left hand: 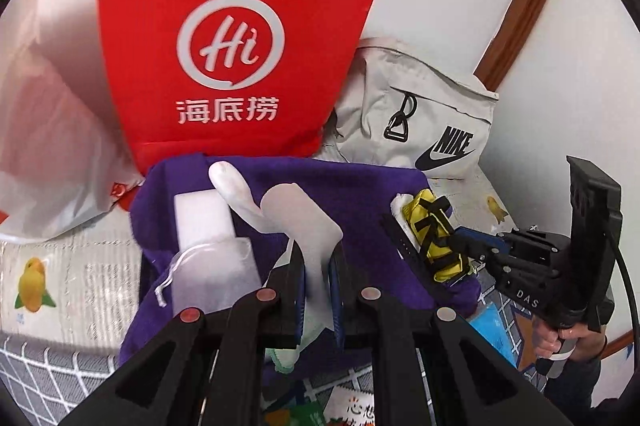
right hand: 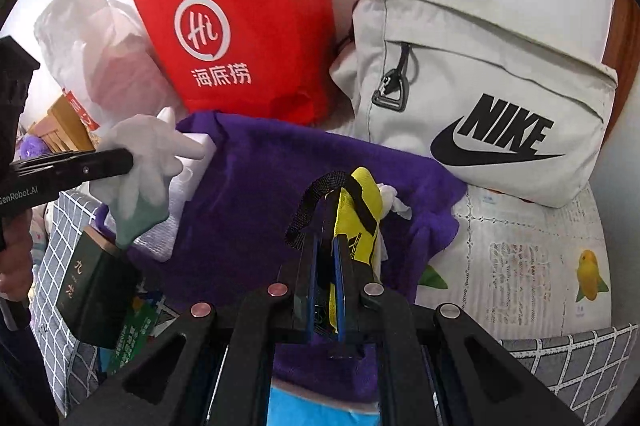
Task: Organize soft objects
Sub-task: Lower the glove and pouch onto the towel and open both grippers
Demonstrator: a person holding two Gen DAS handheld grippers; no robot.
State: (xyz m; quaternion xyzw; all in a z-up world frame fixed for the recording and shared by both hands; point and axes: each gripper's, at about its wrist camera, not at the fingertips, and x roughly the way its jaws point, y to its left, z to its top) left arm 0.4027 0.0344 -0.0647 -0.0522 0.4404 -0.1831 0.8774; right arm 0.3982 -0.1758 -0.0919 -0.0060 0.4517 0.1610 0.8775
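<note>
My left gripper (left hand: 318, 250) is shut on a white glove (left hand: 298, 214) with a green cuff, held over a purple cloth (left hand: 352, 194). It also shows in the right wrist view (right hand: 136, 162). My right gripper (right hand: 328, 238) is shut on a yellow and black Adidas glove (right hand: 356, 210) with a black strap, above the same purple cloth (right hand: 256, 186). In the left wrist view the right gripper (left hand: 412, 238) holds that yellow glove (left hand: 434, 234) at the cloth's right edge. A white block and a clear drawstring pouch (left hand: 212, 266) lie on the cloth's left part.
A red Haidilao bag (left hand: 236, 38) and a grey Nike bag (right hand: 480, 98) stand against the wall behind the cloth. A white plastic bag (left hand: 48, 146) sits at the left. A dark green box (right hand: 96, 290) lies by the cloth. A printed mat (right hand: 520, 258) covers the surface.
</note>
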